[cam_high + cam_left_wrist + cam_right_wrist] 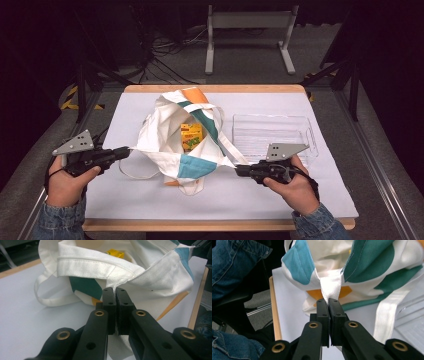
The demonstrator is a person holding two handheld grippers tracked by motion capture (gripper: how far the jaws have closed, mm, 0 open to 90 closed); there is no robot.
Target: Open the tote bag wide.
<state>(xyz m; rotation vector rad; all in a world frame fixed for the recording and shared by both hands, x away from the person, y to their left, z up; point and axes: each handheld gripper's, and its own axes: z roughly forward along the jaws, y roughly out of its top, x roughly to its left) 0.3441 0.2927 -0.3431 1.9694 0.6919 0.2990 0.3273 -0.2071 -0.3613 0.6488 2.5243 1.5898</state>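
On the white-covered table (pixel 125 200) a tote bag (pixel 165 135) lies mid-table, left of a clear tray (pixel 300 122), its mouth stretched wide between the two hands. A yellow box (pixel 191 136) sits inside. The left gripper (pixel 115 291) is clenched on the rim's left edge; the right gripper (pixel 328 301) is clenched on the cloth at the opposite side. To do this well, both should probably pull evenly and level, keeping the mouth taut without dragging the bag or tipping the box.
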